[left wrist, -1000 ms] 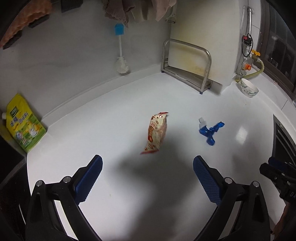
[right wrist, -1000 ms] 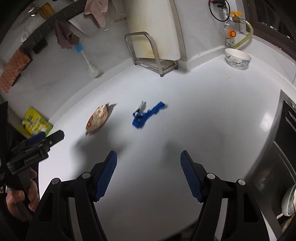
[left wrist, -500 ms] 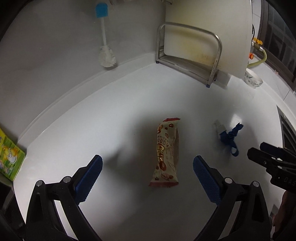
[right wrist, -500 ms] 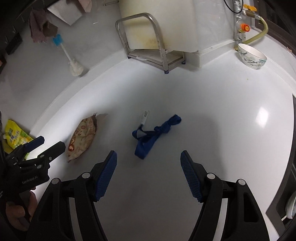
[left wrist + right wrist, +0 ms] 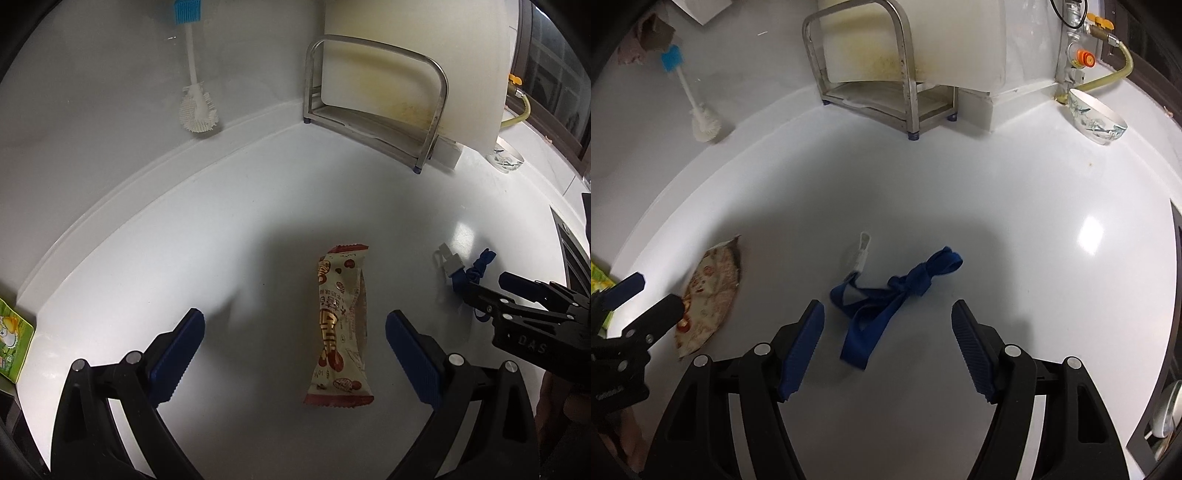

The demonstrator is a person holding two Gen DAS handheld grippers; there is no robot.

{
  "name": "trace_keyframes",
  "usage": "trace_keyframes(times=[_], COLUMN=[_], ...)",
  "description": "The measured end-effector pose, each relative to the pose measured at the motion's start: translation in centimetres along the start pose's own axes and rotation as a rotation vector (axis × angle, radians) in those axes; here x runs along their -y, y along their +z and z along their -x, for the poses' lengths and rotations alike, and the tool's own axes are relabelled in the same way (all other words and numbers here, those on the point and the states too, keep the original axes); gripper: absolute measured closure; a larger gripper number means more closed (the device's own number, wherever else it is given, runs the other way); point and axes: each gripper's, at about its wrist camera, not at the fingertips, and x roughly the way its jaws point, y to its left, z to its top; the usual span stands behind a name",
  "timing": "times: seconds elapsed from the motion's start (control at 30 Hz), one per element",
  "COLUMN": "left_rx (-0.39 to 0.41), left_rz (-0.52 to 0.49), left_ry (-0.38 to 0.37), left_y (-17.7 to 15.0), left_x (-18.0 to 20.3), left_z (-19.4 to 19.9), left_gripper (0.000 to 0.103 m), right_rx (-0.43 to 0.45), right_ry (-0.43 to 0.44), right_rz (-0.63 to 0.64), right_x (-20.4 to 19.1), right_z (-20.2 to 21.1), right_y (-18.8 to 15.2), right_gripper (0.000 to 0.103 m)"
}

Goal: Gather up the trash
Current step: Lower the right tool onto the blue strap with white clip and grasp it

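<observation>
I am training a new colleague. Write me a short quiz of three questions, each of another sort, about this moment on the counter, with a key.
1. True or false: the left tongs are already shut on the snack wrapper.
2. Multiple choice: what lies between the open fingers of the right tongs? A) a bowl B) the blue strap C) a brush
3. Short answer: what stands on the white counter near the back wall, holding a white cutting board?

Key
1. False. They are open, with the wrapper flat on the counter between the fingers.
2. B
3. A metal rack.
</observation>
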Motion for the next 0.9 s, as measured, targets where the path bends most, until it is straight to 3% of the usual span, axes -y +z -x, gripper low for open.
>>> trace_keyframes(times=[0.33, 0.53, 0.67, 0.9], left_rx=[-0.007, -0.01, -0.014, -0.023], left_rz=[0.02, 0.026, 0.033, 0.039], left_ry=[0.005, 0.005, 0.003, -0.005], left_y=[-0.3, -0.5, -0.5, -0.6], left_x=[-0.2, -0.2, -0.1, 0.3], left_z=[-0.3, -0.3, -0.4, -1.0], left_gripper=[0.006, 0.006, 0.006, 0.006], right_rx=[0.008, 0.016, 0.02, 0.039], right_ry=[-0.034, -0.038, -0.03, 0.027], right_rz=[0.066, 0.102, 0.131, 0.099], right_x=[-1.1, -1.6, -1.9, -1.5], right_z=[-1.3, -1.6, -1.5, 0.0], right_y=[0.2, 0.1, 0.1, -0.1], right_gripper=[0.035, 0.056, 0.08, 0.084])
